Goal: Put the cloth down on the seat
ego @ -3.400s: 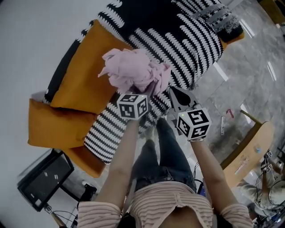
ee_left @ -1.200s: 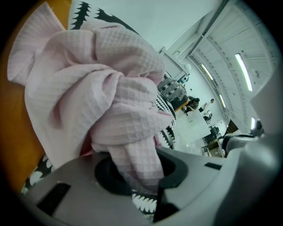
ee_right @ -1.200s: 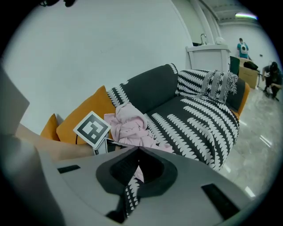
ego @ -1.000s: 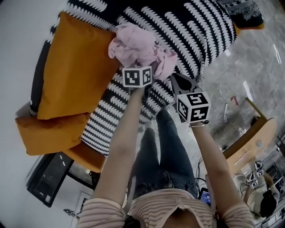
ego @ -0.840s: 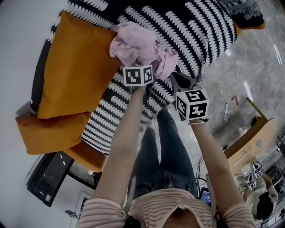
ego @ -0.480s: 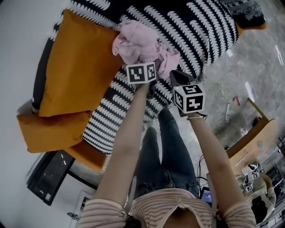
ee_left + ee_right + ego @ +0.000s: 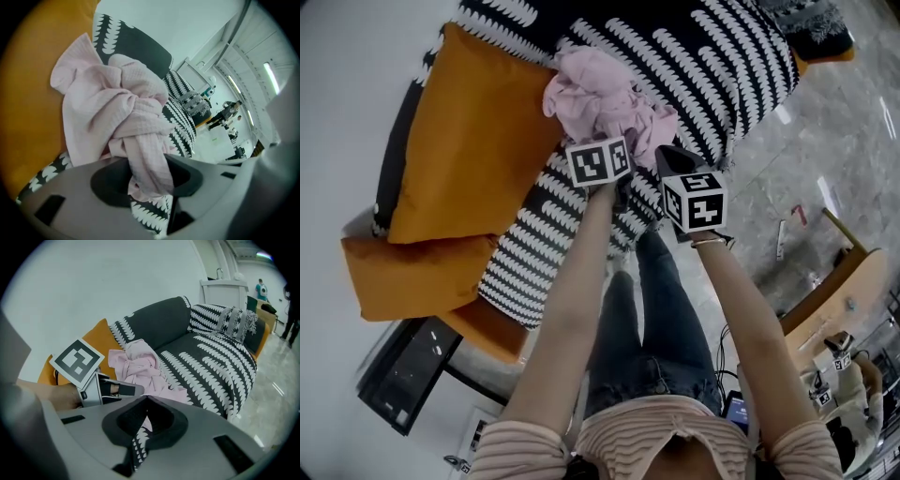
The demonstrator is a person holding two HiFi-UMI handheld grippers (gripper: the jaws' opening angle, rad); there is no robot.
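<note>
In the left gripper view, the crumpled pink waffle-weave cloth (image 7: 112, 103) is heaped just beyond the left claw (image 7: 150, 176). That claw's jaws have just been opening and stand wide apart, with a twisted tail of the cloth lying in the gap between them. A large orange cushion (image 7: 28, 93) fills the left.

In the right gripper view, the right claw (image 7: 146, 398) has its jaws together and empty, near the cloth's right edge.

In the head view, the cloth rests on the black-and-white patterned sofa seat (image 7: 712, 66), against the cushion — both claws sit at its near side.
</note>
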